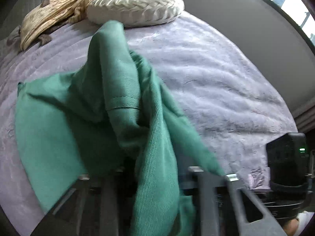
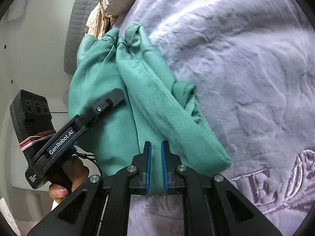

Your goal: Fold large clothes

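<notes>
The green garment (image 2: 110,82), a twill-weave piece with stitched hems, lies bunched in long folds on the lilac bed cover (image 2: 246,68). The right gripper (image 2: 156,162) is clamped on its near edge; the left gripper (image 1: 155,179) stands apart, cloth draped between its fingers.

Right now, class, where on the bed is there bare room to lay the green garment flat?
Free: the lilac bedspread right of the green garment, below the round cushion. Crowded: the head end, with the cushion and tan cloth.
</notes>
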`<action>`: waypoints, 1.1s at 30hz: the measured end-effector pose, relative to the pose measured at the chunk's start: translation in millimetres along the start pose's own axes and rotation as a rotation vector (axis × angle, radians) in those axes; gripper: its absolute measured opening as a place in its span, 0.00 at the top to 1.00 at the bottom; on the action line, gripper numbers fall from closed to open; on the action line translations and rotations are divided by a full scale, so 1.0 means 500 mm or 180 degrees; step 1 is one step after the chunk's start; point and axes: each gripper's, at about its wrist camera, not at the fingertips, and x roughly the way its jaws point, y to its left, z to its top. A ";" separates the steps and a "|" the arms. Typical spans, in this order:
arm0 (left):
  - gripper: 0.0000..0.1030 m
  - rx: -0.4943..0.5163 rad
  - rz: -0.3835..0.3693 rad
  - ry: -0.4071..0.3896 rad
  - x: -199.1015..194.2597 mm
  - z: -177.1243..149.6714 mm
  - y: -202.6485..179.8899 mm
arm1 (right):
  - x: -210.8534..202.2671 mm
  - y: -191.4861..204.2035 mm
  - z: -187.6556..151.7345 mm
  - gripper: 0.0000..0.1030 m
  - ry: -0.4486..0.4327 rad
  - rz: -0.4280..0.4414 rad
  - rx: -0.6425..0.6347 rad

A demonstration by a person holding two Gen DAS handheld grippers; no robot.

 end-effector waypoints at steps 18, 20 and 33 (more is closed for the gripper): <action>0.21 -0.0924 0.0672 -0.0474 -0.190 -0.090 0.190 | -0.052 0.046 0.050 0.30 -0.0228 0.0100 0.0054; 0.21 -0.1117 0.0770 -0.0315 -0.181 -0.134 0.233 | -0.069 0.065 0.031 0.26 -0.0264 0.0058 -0.0025; 0.21 -0.0683 0.0751 -0.0089 -0.150 -0.206 0.171 | -0.009 0.201 0.038 0.95 -0.0465 -0.0474 -0.0586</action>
